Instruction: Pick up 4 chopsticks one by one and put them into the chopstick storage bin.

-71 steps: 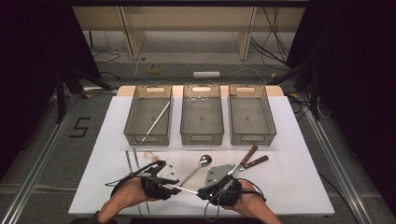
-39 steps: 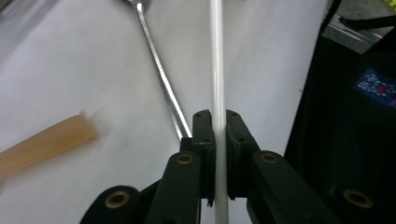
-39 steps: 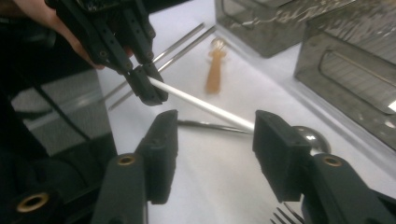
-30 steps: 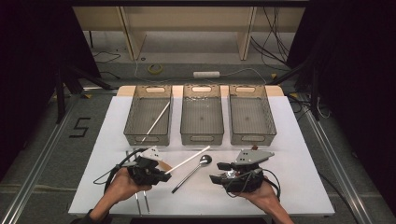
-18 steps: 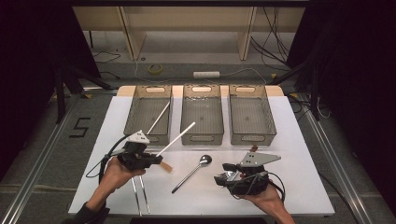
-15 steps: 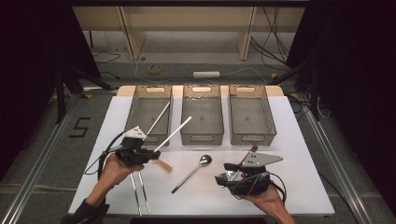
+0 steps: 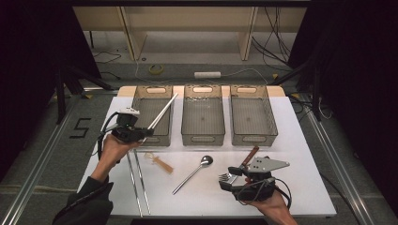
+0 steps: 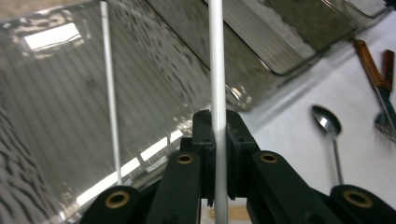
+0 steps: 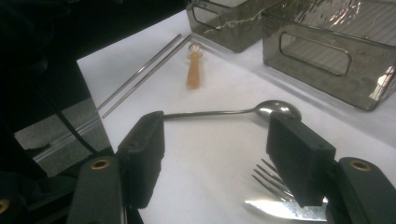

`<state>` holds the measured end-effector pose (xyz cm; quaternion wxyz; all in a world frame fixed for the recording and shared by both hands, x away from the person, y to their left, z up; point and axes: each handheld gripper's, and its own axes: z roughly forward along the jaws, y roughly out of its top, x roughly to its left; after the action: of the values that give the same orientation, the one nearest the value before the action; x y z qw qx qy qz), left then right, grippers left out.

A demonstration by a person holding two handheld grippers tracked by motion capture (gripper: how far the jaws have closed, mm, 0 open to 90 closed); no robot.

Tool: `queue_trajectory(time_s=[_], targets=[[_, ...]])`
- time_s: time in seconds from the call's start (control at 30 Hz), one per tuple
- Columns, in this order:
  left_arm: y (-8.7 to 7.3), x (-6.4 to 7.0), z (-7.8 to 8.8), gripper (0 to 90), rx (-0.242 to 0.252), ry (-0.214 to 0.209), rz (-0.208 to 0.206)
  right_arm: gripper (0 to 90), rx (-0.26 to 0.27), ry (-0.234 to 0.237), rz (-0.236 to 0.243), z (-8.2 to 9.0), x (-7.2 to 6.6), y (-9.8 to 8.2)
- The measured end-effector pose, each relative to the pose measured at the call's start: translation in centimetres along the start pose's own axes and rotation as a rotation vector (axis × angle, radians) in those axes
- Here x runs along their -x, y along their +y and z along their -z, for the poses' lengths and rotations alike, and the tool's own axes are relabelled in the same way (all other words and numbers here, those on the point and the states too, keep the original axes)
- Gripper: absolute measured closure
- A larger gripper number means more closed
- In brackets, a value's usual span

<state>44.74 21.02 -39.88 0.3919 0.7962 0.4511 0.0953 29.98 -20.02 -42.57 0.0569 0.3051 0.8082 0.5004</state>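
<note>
White table: the left gripper clamps a white chopstick over the left bin. Right gripper, jaws just opening with nothing between them, hovers by the fork.

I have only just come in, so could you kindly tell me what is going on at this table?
A person is working cutlery with two hand-held grippers. The left gripper is shut on a thin white chopstick, holding it over the leftmost clear grey plastic bin, where another white chopstick already lies. The right gripper stands open above the white table; its jaws have just been opening, with nothing between them. A silver metal spoon, a silver fork and two metal chopsticks lie on the table.
</note>
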Motion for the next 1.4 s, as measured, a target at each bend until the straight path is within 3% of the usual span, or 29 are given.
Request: queue_trajectory(time_s=[0.5, 0.67, 0.9, 1.1, 1.4], targets=[[1.9, -4.0, -1.4, 84.3, -0.014, 0.072, 0.104, 38.2, -0.012, 0.017, -0.001, 0.0, -0.2, -0.1], [2.4, -5.1, -2.3, 84.3, -0.034, 0.103, 0.115, 36.7, -0.001, 0.023, -0.005, 0.0, -0.2, -0.1], [3.0, -5.9, -3.8, 84.2, -0.072, 0.131, 0.109, 31.3, 0.011, 0.011, -0.010, 0.0, -0.3, 0.0], [3.0, -6.6, -5.0, 84.1, -0.099, 0.148, 0.136, 28.9, 0.028, 0.002, -0.018, 0.2, -0.3, 0.1], [2.8, -7.1, -6.1, 83.6, -0.141, 0.162, 0.145, 28.8, 0.023, 0.006, -0.010, 0.2, -0.4, 0.1]])
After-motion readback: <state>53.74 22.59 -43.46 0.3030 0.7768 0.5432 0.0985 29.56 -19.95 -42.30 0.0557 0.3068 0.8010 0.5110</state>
